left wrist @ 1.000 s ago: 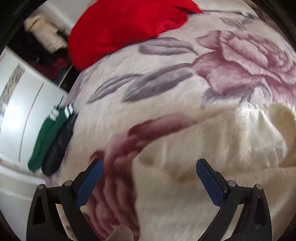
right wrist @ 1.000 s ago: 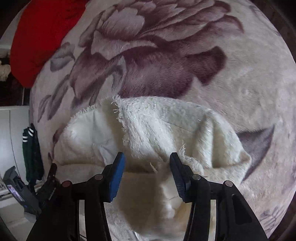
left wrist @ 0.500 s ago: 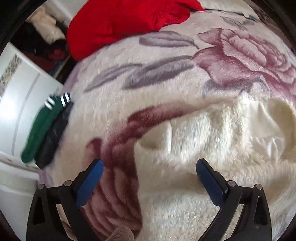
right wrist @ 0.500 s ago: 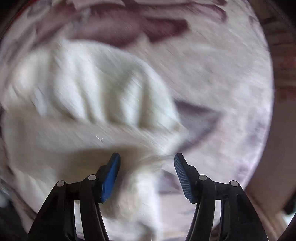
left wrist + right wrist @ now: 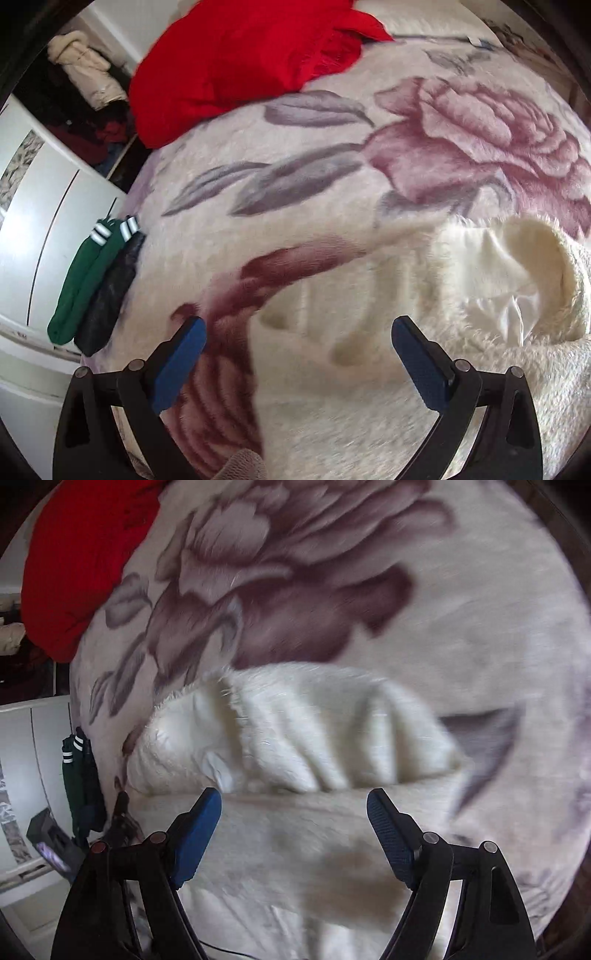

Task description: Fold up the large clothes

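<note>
While both claws are hovering spread and empty, the fleece point(image 5: 295, 738) is lying bunched on the blanket point(image 5: 332, 184), part folded. Left gripper point(image 5: 295, 354) is sitting over its left edge; right gripper point(image 5: 293, 823) over the near fold. Next move, likely: pinching an edge to carry across. Versus 1 s ago, the right gripper's fingers are standing wider, nothing between them.

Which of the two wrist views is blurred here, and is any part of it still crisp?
Right wrist view: motion blur smears the cream fleece garment and floral blanket, while the right gripper and its blue fingers stay sharp. Left wrist view: mostly sharp, slight softness near the left gripper; strong fisheye bending at the edges.
</note>
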Available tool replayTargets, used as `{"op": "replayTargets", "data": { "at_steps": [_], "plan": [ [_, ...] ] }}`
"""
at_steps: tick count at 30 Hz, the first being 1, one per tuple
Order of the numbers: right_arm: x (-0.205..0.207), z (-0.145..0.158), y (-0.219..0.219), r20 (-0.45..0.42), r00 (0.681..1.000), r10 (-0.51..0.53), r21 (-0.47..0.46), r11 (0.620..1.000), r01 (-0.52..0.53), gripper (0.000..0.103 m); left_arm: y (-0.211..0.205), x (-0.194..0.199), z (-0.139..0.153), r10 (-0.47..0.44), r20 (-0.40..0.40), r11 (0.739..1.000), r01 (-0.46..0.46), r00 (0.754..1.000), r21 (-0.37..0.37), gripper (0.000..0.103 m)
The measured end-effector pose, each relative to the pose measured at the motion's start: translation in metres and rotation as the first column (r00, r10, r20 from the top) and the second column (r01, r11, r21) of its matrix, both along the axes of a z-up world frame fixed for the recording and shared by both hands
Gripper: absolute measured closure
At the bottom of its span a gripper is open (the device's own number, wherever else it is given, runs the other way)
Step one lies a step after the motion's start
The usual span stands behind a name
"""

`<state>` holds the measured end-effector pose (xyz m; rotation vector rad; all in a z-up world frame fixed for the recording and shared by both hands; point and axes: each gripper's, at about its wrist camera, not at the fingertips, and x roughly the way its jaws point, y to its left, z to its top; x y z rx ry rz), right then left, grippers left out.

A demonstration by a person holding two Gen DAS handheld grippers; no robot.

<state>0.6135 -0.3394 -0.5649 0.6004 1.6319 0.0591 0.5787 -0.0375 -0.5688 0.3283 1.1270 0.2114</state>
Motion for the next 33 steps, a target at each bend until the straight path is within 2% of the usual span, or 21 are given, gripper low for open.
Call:
{"op": "replayTargets", "data": {
  "at_steps": [2, 3, 4, 5, 6, 8, 14, 17, 18, 19, 20, 21, 22, 23, 25, 28, 33],
  "plan": [
    [0.017, -0.035, 0.026, -0.056, 0.998, 0.019, -0.016, 1.0, -0.02, 0.021, -0.008, 0.009, -0.012, -0.026, -0.026, 0.999, 0.027, 0.999, 0.022, 0.0],
    [0.017, -0.052, 0.034, -0.077, 0.997, 0.02, -0.029, 0.999, -0.022, 0.026, -0.011, 0.012, -0.016, -0.033, -0.032, 0.999, 0.035, 0.999, 0.036, 0.0],
    [0.02, -0.069, 0.042, -0.102, 0.995, 0.019, -0.05, 0.998, -0.024, 0.053, -0.014, 0.014, -0.019, -0.041, -0.034, 0.998, 0.043, 0.999, 0.053, 0.0],
    [0.019, -0.08, 0.047, -0.125, 0.992, 0.017, -0.092, 0.995, -0.029, 0.091, -0.015, 0.016, -0.02, -0.048, -0.029, 0.997, 0.049, 0.998, 0.058, 0.0],
    [0.019, -0.085, 0.051, -0.13, 0.991, 0.021, -0.154, 0.987, -0.041, 0.091, -0.014, 0.017, -0.02, -0.052, -0.021, 0.997, 0.053, 0.998, 0.06, 0.0],
    [0.02, -0.079, 0.057, -0.085, 0.996, 0.003, -0.208, 0.978, -0.021, 0.092, -0.014, 0.019, -0.017, -0.054, 0.003, 0.997, 0.054, 0.999, 0.06, 0.0],
    [0.039, -0.039, 0.053, 0.075, 0.992, -0.102, -0.269, 0.956, 0.118, 0.094, -0.008, 0.03, -0.016, -0.018, 0.013, 0.999, 0.018, 1.0, 0.031, 0.0],
    [0.046, -0.046, 0.056, 0.035, 0.997, -0.07, -0.27, 0.96, 0.077, 0.091, 0.005, 0.037, -0.011, 0.039, 0.015, 0.999, -0.039, 0.999, -0.004, 0.0],
    [0.049, -0.055, 0.059, 0.001, 0.999, -0.033, -0.25, 0.968, 0.032, 0.09, 0.013, 0.037, -0.006, 0.067, 0.028, 0.998, -0.066, 0.997, -0.02, 0.0],
    [0.049, -0.059, 0.061, -0.047, 0.999, 0.003, -0.226, 0.974, -0.014, 0.082, 0.021, 0.035, 0.0, 0.095, 0.047, 0.995, -0.094, 0.994, -0.032, 0.0],
    [0.045, -0.055, 0.062, -0.065, 0.998, 0.021, -0.216, 0.976, -0.035, 0.069, 0.03, 0.033, 0.006, 0.13, 0.067, 0.991, -0.127, 0.989, -0.045, 0.0],
    [0.039, -0.044, 0.061, -0.041, 0.999, 0.03, -0.194, 0.98, -0.037, 0.062, 0.041, 0.03, 0.013, 0.166, 0.091, 0.985, -0.161, 0.982, -0.058, 0.0],
    [0.032, -0.03, 0.062, 0.012, 0.999, 0.034, -0.159, 0.987, -0.032, 0.047, 0.048, 0.026, 0.017, 0.192, 0.107, 0.98, -0.185, 0.976, -0.067, 0.0],
    [0.023, -0.014, 0.064, 0.075, 0.996, 0.043, -0.127, 0.991, -0.033, 0.037, 0.061, 0.019, 0.024, 0.233, 0.133, 0.972, -0.225, 0.963, -0.071, 0.0],
    [0.007, 0.006, 0.074, 0.175, 0.982, 0.07, -0.041, 0.997, -0.063, 0.034, 0.077, 0.011, 0.028, 0.268, 0.151, 0.963, -0.259, 0.952, -0.072, 0.0],
    [0.011, 0.0, 0.111, 0.198, 0.967, 0.163, 0.084, 0.98, -0.182, 0.034, 0.089, 0.006, 0.02, 0.275, 0.143, 0.961, -0.274, 0.951, -0.032, 0.0],
    [0.043, -0.051, 0.197, 0.186, 0.92, 0.345, 0.055, 0.931, -0.36, 0.034, 0.101, 0.004, -0.007, 0.281, 0.089, 0.956, -0.287, 0.956, 0.055, 0.0]
  ]
}}
